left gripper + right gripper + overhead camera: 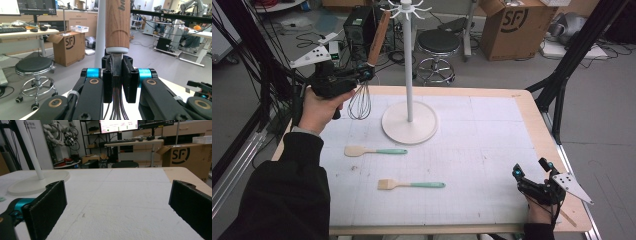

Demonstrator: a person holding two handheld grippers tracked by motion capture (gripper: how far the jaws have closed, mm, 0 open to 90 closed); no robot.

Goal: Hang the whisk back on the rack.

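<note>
Left gripper (364, 75) clamps whisk (362, 95) at its neck, handle up beside the hook stand (410, 75), probably for hanging (loop not visible); right gripper (532, 172) rests on table (492, 150), jaws wide, empty.

The left gripper (117, 75) is a black two-jaw tool: flat black pads, turquoise collars just outboard of each pad, brass-coloured pivot screws on the link arms behind. The right gripper (532, 176) matches, a grey three-cornered plate (573, 186) behind its jaws. Black sleeves (287, 195) with grey cuffs.
</note>
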